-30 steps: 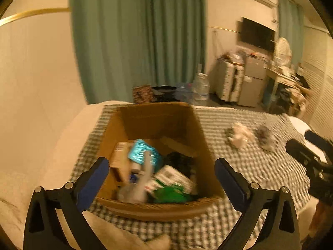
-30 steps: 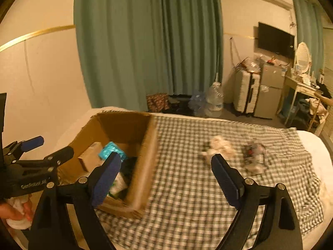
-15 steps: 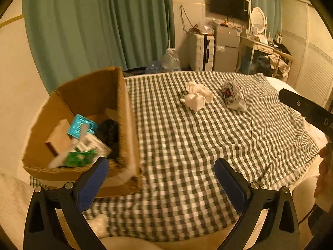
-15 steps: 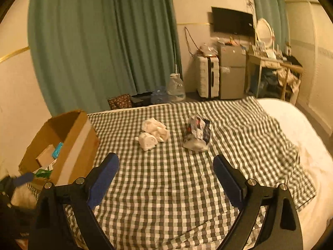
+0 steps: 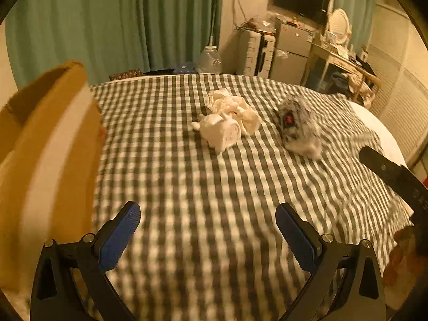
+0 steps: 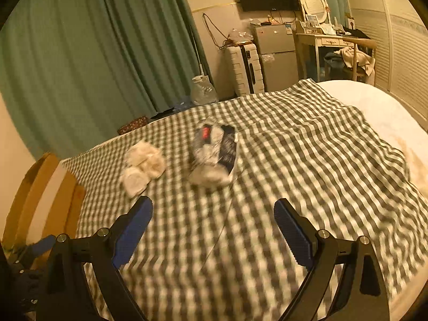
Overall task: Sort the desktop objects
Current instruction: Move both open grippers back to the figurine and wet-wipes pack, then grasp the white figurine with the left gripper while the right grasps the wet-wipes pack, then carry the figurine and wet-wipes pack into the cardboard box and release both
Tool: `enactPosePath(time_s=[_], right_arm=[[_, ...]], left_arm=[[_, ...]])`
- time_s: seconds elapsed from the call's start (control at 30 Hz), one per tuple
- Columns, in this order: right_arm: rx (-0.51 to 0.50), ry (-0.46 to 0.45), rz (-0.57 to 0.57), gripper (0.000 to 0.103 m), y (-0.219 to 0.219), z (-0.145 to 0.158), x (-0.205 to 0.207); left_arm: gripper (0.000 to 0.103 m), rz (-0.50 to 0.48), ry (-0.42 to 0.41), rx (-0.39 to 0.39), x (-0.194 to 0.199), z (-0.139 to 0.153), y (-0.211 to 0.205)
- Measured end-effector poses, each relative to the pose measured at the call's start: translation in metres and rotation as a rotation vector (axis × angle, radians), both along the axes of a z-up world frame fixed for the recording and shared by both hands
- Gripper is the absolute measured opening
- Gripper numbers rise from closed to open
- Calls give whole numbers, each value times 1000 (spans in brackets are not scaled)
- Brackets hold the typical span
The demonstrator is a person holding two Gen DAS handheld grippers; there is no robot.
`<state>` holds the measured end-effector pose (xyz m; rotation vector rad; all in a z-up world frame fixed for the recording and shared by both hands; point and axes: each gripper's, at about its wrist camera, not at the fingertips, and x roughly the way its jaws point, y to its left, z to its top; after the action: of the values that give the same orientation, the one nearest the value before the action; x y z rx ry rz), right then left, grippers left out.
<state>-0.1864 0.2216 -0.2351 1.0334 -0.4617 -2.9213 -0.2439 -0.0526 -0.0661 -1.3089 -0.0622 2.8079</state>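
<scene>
A crumpled white cloth bundle point(image 5: 228, 119) lies on the checked cloth point(image 5: 203, 187), with a silver and dark crinkled packet point(image 5: 297, 125) to its right. Both also show in the right wrist view, the white bundle point(image 6: 141, 167) and the packet point(image 6: 214, 155). A cardboard box point(image 5: 45, 160) stands at the left edge, its inside hidden; it also shows in the right wrist view point(image 6: 40, 198). My left gripper point(image 5: 207, 232) is open and empty, short of the objects. My right gripper point(image 6: 212, 230) is open and empty, just short of the packet.
Green curtains point(image 5: 120, 21) hang behind the bed. A white suitcase point(image 6: 244, 67), small fridge point(image 6: 278, 56), water jug point(image 6: 203, 91) and cluttered desk point(image 6: 331, 45) stand at the back right. White bedding point(image 6: 374, 101) lies right of the cloth.
Both grippers have swung right, away from the box and toward the white bundle and the packet, which now look closer. Both stay open and empty.
</scene>
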Motion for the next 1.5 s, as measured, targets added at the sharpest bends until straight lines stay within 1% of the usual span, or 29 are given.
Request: enactPosePath(time_s=[0.13, 0.33, 0.43, 0.5, 0.53, 0.57, 0.6, 0.63, 0.67, 0.7, 0.73, 0.77, 0.83, 0.87, 0.93, 1.07, 1.13, 1.3, 1.43, 1.5], right_arm=[[-3, -19, 26, 92, 3, -16, -37], [34, 1, 65, 92, -1, -22, -86], [41, -17, 80, 92, -4, -35, -108], [32, -41, 93, 92, -6, -44, -120], [48, -61, 94, 88, -8, -48, -125], [66, -76, 95, 75, -11, -51, -128], [91, -97, 102, 68, -14, -56, -131], [103, -107, 103, 59, -15, -58, -132], [108, -114, 107, 55, -16, -62, -131], [105, -108, 107, 53, -16, -63, -129], [103, -105, 105, 49, -15, -62, -126], [104, -106, 106, 42, -14, -61, -125], [120, -105, 105, 34, -15, -58, -120], [121, -105, 108, 29, -15, -57, -116], [125, -106, 107, 26, -17, -53, -108], [127, -129, 104, 22, -21, -46, -86], [120, -135, 106, 22, -22, -42, -76], [112, -124, 103, 22, -30, -14, -35], [76, -90, 93, 22, -34, 14, 1], [77, -79, 96, 22, -39, 26, 18]], left_arm=[[103, 51, 11, -17, -41, -21, 9], [103, 114, 67, -31, -86, -38, 13], [103, 119, 84, -29, -106, -47, 16], [103, 112, 75, -27, -118, -54, 19], [103, 109, 56, -32, -124, -59, 20], [103, 106, 31, -38, -130, -64, 21], [103, 99, -10, -43, -136, -71, 21], [103, 100, -23, -34, -139, -74, 20], [102, 103, -6, -10, -138, -73, 17], [97, 102, -4, 3, -138, -72, 15], [86, 88, -5, 24, -138, -71, 12], [74, 78, -5, 23, -136, -69, 10], [63, 40, -19, 5, -133, -64, 7], [63, 26, -26, 4, -130, -60, 5], [63, 19, -47, 6, -122, -54, -2], [63, 38, -59, 16, -94, -39, -16], [63, 41, -55, 13, -78, -31, -21], [63, 20, -28, 18, -36, 3, -24], [63, 3, -3, 56, -8, 37, -34], [63, 0, 11, 62, 3, 58, -37]])
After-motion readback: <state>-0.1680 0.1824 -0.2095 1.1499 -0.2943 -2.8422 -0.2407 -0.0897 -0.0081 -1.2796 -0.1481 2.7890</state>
